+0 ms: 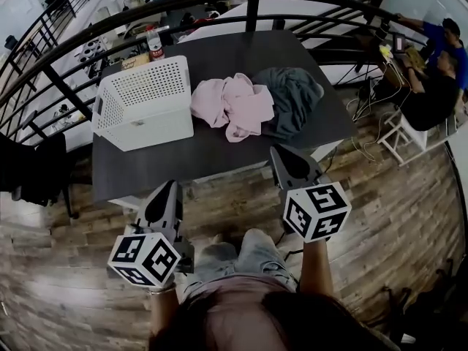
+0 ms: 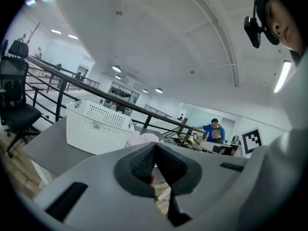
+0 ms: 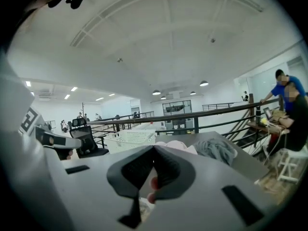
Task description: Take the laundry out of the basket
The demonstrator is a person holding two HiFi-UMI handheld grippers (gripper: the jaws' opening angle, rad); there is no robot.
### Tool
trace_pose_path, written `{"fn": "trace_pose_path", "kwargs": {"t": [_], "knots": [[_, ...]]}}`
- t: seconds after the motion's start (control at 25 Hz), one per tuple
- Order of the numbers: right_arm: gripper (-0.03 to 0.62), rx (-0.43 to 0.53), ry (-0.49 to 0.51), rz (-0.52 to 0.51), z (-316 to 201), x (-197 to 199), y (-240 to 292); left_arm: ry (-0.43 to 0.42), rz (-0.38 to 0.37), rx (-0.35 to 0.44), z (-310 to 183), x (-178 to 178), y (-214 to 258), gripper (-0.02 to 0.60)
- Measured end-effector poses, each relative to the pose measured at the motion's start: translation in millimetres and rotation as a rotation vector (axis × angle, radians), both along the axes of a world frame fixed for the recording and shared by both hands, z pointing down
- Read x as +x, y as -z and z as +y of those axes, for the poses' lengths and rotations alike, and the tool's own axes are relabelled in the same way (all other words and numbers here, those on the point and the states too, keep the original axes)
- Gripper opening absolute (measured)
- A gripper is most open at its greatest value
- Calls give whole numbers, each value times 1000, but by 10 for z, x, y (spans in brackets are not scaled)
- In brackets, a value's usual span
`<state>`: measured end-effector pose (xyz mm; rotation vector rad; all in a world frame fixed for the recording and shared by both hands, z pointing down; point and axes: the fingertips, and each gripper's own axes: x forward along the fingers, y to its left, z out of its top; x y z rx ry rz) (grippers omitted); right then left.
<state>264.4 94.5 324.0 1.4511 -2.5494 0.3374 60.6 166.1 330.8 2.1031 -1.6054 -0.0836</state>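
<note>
Table (image 1: 219, 156): 1 basket (image 1: 142, 104), 1 pink garment (image 1: 235, 107), 1 grey garment (image 1: 296, 97); left gripper (image 1: 168, 189), right gripper (image 1: 285, 156) closed, empty.

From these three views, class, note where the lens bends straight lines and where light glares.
Head view: the railing bows into an arc, corners dark. Left gripper view: the ceiling lamp glares, edges black. Right gripper view: the ceiling beam curves, rim dark.

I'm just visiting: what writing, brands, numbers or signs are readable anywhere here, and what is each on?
No text can be read anywhere.
On the bottle beyond the white basket: a red label, print too small to read.
On the marker cubes: black-and-white square patterns only, no letters.
On the white basket, pink garment and grey garment: no print visible.
</note>
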Motion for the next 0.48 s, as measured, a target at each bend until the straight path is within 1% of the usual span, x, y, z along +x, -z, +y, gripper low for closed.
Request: {"fn": "trace_pose_path", "kwargs": {"t": [0.12, 0.2, 0.48], "knots": [[17, 21, 13, -1, 110, 111, 88, 30, -1, 11, 62, 108, 41, -3], [17, 22, 22, -1, 165, 232, 131, 46, 0, 13, 88, 249, 81, -3], [15, 14, 82, 32, 393, 754, 203, 57, 18, 33, 222, 967, 229, -3]]}}
